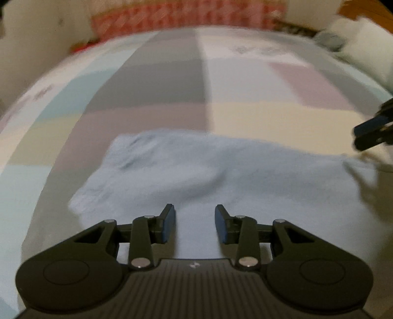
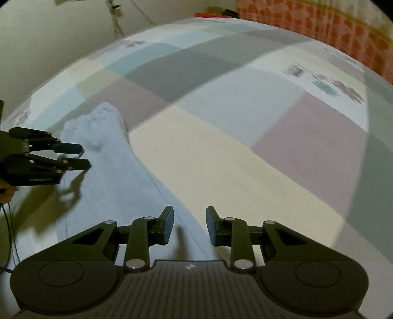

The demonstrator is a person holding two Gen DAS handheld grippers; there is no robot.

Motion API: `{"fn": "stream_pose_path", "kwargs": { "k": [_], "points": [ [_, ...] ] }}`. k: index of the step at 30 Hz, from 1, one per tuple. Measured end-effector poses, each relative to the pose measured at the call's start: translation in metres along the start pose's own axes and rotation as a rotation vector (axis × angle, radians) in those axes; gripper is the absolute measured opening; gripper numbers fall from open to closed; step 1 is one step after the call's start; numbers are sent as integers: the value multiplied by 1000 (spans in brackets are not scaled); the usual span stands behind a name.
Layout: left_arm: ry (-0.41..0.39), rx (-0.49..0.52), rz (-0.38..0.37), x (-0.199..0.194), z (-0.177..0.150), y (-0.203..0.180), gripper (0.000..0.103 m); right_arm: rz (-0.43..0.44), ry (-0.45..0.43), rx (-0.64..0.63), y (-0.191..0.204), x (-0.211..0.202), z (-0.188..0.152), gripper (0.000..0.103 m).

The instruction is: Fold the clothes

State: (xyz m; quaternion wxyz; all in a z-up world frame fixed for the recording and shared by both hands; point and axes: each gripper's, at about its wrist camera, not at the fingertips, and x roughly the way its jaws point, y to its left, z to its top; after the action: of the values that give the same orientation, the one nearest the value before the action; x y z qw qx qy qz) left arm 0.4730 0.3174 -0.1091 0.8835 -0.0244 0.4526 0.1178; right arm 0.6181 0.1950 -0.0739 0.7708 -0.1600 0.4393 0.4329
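Observation:
A light blue garment [image 1: 196, 176] lies spread flat on a bed with a pastel patchwork cover [image 1: 152, 81]. My left gripper [image 1: 194, 222] is open and empty, hovering just above the garment's near part. In the right wrist view the same garment [image 2: 118, 176] runs along the left side, and my right gripper [image 2: 189, 224] is open and empty above its right edge. The left gripper [image 2: 84, 157] shows there at the far left, open over the cloth. The right gripper [image 1: 368, 135] shows at the right edge of the left wrist view.
A red and pink patterned cloth [image 1: 186, 14] hangs behind the bed's far edge, and also shows in the right wrist view [image 2: 331, 32]. A white and grey bundle [image 1: 343, 36] lies at the far right corner. A beige wall [image 2: 61, 36] borders the bed on the left.

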Motion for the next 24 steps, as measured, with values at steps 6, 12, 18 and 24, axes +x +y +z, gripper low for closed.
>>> {"fn": "stream_pose_path", "kwargs": {
  "k": [6, 12, 18, 24],
  "points": [
    [-5, -31, -25, -17, -25, 26, 40, 24, -7, -61, 28, 44, 49, 33],
    [-93, -97, -68, -30, -11, 42, 35, 157, 53, -183, 80, 84, 61, 25],
    [-119, -163, -79, -6, 0, 54, 35, 203, 95, -296, 108, 89, 56, 32],
    [-69, -160, -46, 5, -12, 55, 37, 196, -28, -100, 59, 82, 95, 32]
  ]
}}
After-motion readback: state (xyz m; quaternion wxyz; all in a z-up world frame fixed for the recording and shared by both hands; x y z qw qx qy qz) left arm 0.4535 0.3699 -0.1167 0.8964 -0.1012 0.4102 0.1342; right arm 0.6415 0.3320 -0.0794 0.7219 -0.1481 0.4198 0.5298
